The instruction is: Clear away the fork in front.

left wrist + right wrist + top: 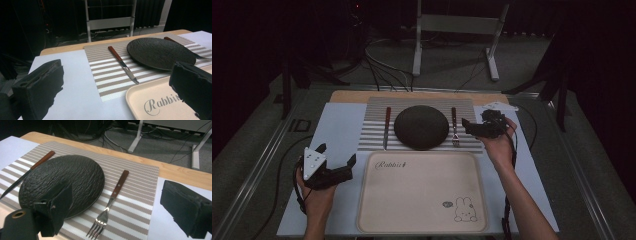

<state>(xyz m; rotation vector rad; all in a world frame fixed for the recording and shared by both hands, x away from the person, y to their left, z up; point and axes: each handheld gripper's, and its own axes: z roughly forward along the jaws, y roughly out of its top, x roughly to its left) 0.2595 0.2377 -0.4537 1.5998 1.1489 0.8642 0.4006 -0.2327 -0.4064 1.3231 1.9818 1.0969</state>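
A black textured plate [421, 127] [160, 52] [67, 177] rests in the middle of a striped placemat [374, 132] [107, 75] [140, 195]. A wooden-handled knife [386, 127] [122, 63] [27, 173] lies left of it, a fork [454, 127] [112, 197] right of it. In front lies a beige tray [422, 220] [150, 100] printed with a rabbit. My left gripper [337, 153] [117, 65] hovers open at the tray's left edge, holding nothing. My right gripper [472, 122] [116, 186] is open just right of the fork, its jaws either side of it and apart from it.
A pale sheet [337, 130] covers the wooden table [352, 96] under the placemat and tray. A small white object [502, 106] lies at the back right. Behind the table a metal stand [452, 25] and cables [382, 70] sit on the floor.
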